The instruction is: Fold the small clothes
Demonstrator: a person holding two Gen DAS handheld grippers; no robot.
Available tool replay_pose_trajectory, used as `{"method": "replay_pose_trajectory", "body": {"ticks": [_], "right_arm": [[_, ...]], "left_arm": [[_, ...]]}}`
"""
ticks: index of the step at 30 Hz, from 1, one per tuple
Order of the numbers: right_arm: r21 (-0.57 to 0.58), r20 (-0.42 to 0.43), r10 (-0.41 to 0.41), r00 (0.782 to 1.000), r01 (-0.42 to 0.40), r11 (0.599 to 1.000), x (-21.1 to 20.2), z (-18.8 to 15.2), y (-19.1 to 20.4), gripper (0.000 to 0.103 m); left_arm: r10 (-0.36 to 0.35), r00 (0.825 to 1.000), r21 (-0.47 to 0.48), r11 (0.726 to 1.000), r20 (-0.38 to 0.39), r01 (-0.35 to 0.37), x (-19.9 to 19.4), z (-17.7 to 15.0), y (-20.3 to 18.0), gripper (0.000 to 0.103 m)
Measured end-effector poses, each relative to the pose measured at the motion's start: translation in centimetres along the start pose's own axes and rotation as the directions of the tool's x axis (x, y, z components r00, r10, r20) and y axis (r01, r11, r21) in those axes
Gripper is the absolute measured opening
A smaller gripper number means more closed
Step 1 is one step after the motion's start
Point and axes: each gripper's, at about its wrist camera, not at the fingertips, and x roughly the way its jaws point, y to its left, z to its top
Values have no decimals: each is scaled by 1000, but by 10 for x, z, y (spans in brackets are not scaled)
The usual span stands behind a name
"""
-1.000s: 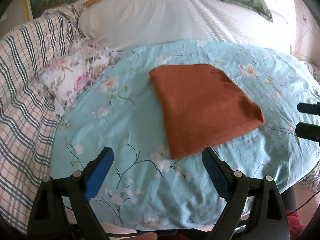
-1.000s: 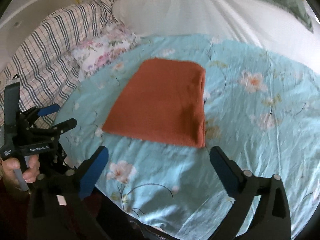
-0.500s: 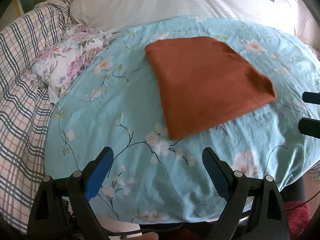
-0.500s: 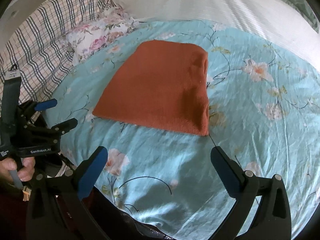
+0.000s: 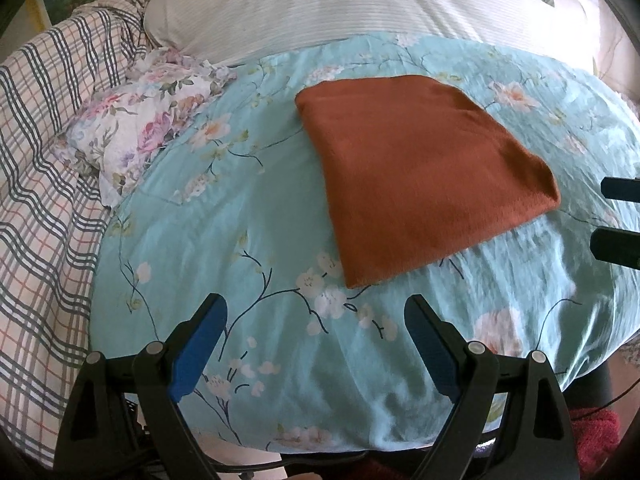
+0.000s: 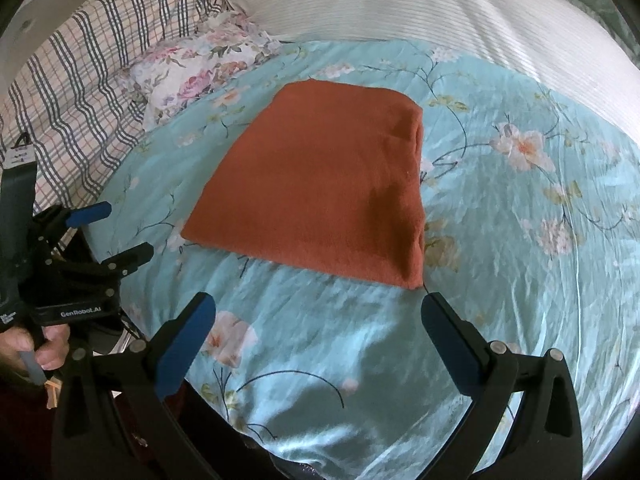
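A rust-orange cloth (image 5: pixel 420 176) lies folded flat in a neat rectangle on the light blue floral sheet (image 5: pixel 240 240); it also shows in the right wrist view (image 6: pixel 320 184). My left gripper (image 5: pixel 316 320) is open and empty, hovering just short of the cloth's near corner. My right gripper (image 6: pixel 316 316) is open and empty, just short of the cloth's near edge. The left gripper also shows at the left of the right wrist view (image 6: pixel 116 236), open, held by a hand. The right gripper's fingertips (image 5: pixel 616 190) show at the right edge of the left wrist view.
A floral pillowcase or cloth (image 5: pixel 140 132) lies left of the folded cloth. A plaid blanket (image 5: pixel 44 184) covers the far left. A white striped pillow (image 5: pixel 340 4) lies behind the blue sheet. The sheet's front edge drops off near my grippers.
Both grippers stay open and empty. Both views shifted slightly: the cloth sits a little nearer in the right wrist view than a second ago. The cloth itself has not moved.
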Motion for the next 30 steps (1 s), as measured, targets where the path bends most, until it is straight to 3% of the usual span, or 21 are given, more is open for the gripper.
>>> {"method": "replay_pose_trajectory", "body": {"ticks": [30], "right_arm": [[1,50,21,999,-21,1000,-8,5,9,102]], "left_arm": [[-15,1000,-33,999,26,16,-10,3,2,91]]}}
